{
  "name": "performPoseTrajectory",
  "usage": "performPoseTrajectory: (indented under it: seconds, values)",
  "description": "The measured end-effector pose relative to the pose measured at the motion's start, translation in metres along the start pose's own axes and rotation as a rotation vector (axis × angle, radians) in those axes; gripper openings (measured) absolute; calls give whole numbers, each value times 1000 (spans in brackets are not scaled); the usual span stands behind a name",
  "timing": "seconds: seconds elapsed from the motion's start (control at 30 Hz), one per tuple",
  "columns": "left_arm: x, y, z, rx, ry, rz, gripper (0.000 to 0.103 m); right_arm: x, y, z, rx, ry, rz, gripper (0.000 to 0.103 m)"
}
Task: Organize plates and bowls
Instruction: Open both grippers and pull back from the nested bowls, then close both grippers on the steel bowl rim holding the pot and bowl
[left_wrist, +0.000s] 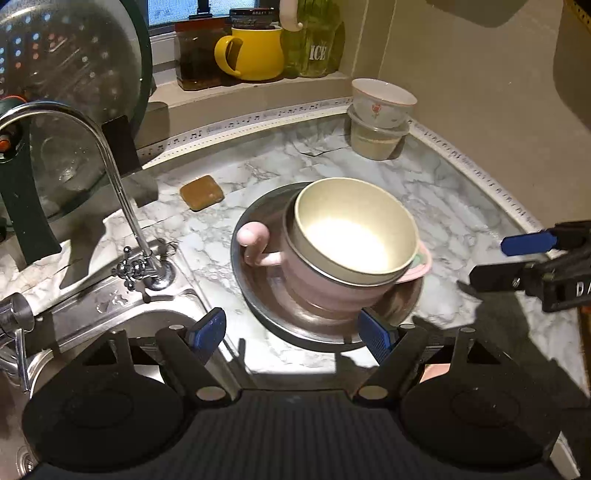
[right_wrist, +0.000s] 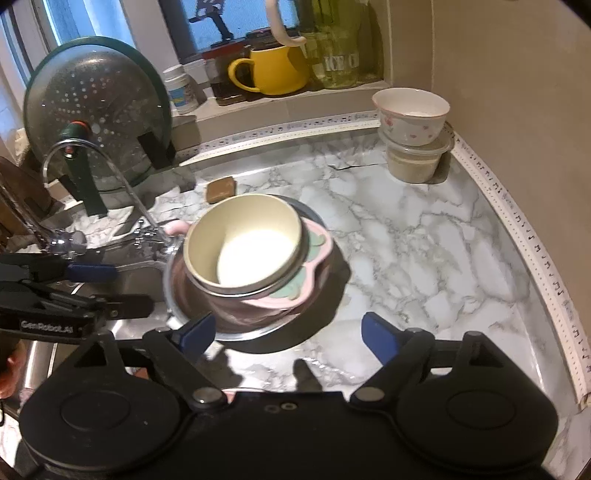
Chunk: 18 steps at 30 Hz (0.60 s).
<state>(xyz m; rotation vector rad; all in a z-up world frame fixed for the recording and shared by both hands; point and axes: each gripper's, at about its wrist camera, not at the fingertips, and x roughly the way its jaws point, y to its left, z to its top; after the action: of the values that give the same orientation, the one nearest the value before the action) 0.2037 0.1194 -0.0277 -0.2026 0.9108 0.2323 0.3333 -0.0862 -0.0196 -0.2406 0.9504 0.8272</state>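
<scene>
Leftmost, a steel sink (left_wrist: 110, 325) sits beside the marble tabletop (left_wrist: 424, 192), with a curved chrome faucet (left_wrist: 110, 177) rising at its edge. Behind the faucet a glass pot lid (left_wrist: 66, 110) stands upright against a perforated metal colander (right_wrist: 92, 96). A small brown square pad (left_wrist: 202, 192) lies flat on the tabletop just right of the faucet.

Near the middle of the tabletop rests the stack: a round metal plate (left_wrist: 266, 302) at the bottom, a pink bowl (left_wrist: 314, 284) with a handle on it, and a cream bowl (left_wrist: 354, 236) nested inside the pink one and tilted a little.

The left tool (left_wrist: 295, 332) hangs just near of the plate with its blue pads spread wide, holding nothing; the right pad lies over the plate's near rim, though contact cannot be judged. The right tool (right_wrist: 288, 336) is likewise wide open and empty, its left pad close to the plate's near edge and its right pad over bare marble.

Farther right, in the far corner, a white floral bowl (right_wrist: 412, 114) sits on top of a lidded plastic tub (right_wrist: 415, 162). On the window ledge behind stand a yellow mug (left_wrist: 255, 51) and a green glass jar (left_wrist: 314, 40).
</scene>
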Motion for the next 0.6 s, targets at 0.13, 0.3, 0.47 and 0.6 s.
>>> performPoseTrajectory:
  seconds: [0.13, 0.3, 0.47, 0.6]
  values:
    - [11, 2, -1, -22, 12, 12, 78, 10, -13, 3, 4, 16, -6, 86]
    - [20, 3, -1, -46, 5, 20, 78, 23, -31, 8, 10, 30, -24, 86]
    - [28, 2, 1, -60, 2, 33, 78, 31, -41, 13, 6, 35, -3, 84]
    - [37, 4, 2, -89, 9, 28, 78, 38, -44, 20, -12, 35, 26, 83]
